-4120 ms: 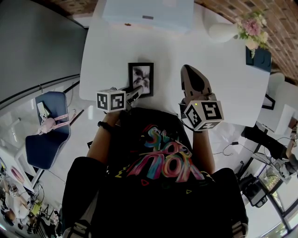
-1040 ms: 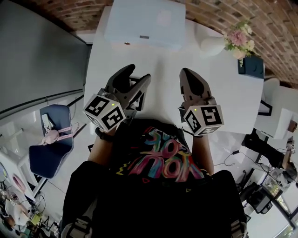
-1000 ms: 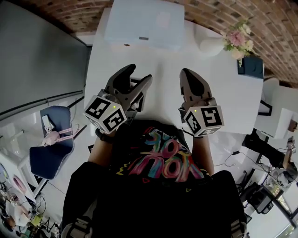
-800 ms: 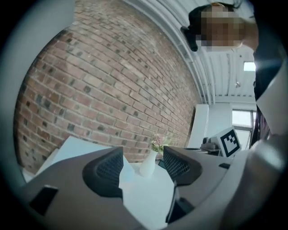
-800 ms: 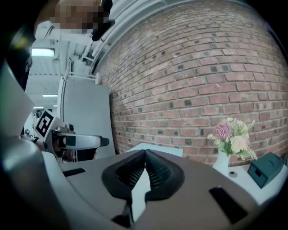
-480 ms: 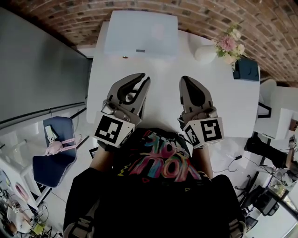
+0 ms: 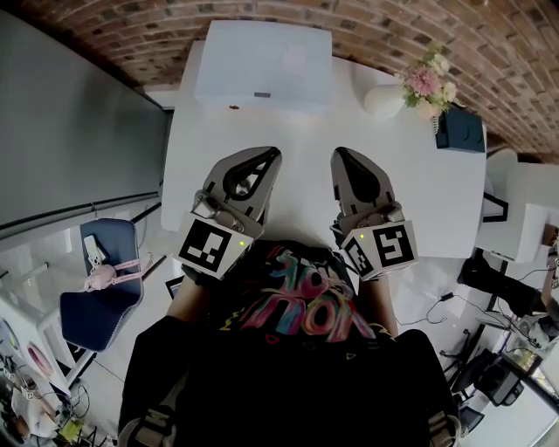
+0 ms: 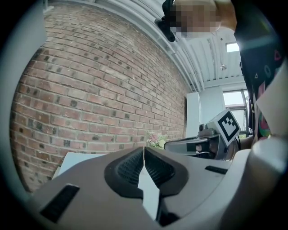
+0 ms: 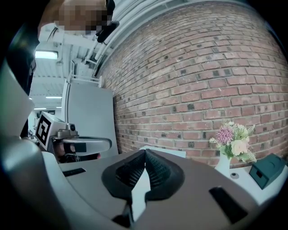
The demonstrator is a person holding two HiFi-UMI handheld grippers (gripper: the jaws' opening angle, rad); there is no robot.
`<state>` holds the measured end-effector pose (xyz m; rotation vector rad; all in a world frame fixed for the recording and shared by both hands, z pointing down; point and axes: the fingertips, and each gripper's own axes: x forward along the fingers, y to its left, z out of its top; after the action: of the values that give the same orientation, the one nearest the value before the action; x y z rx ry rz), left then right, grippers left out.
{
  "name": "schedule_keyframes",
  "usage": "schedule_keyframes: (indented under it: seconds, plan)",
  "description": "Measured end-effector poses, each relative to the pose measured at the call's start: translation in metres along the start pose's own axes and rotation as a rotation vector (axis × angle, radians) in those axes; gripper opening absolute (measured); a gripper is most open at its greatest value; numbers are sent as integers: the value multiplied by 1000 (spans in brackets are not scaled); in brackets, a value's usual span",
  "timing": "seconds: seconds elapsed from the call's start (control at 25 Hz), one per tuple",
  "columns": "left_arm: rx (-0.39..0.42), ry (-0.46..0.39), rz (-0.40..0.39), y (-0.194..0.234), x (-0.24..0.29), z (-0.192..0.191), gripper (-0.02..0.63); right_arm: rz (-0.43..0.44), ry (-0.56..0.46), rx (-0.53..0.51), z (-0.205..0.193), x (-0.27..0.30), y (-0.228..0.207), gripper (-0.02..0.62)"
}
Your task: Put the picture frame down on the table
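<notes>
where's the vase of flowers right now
In the head view the vase of flowers stands at the far right corner of the table, near the brick wall, left of a dark box.

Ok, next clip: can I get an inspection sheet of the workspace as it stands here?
Surface: white table, no spill or damage seen.
Job's things: picture frame not seen in any view.
Clutter: pale flat box, white vase of flowers and dark teal box, all towards the far end.
Tools: left tool shut, its jaws have just been closing, nothing between them; right tool shut, nothing between its jaws; both held side by side over the table's near edge.
Cables: one loose cable on the floor at the person's right.
Surroundings: brick wall behind the table; blue chair at the left.
</notes>
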<state>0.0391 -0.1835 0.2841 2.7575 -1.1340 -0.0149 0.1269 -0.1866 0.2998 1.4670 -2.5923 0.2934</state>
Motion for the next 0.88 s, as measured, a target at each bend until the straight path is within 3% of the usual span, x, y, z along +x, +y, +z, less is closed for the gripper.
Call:
schedule_keyframes:
  seconds: [0.88]
  plan:
    - [14, 1, 10, -3, -5, -1, 28, -2, 14, 3, -5, -12, -4, 17]
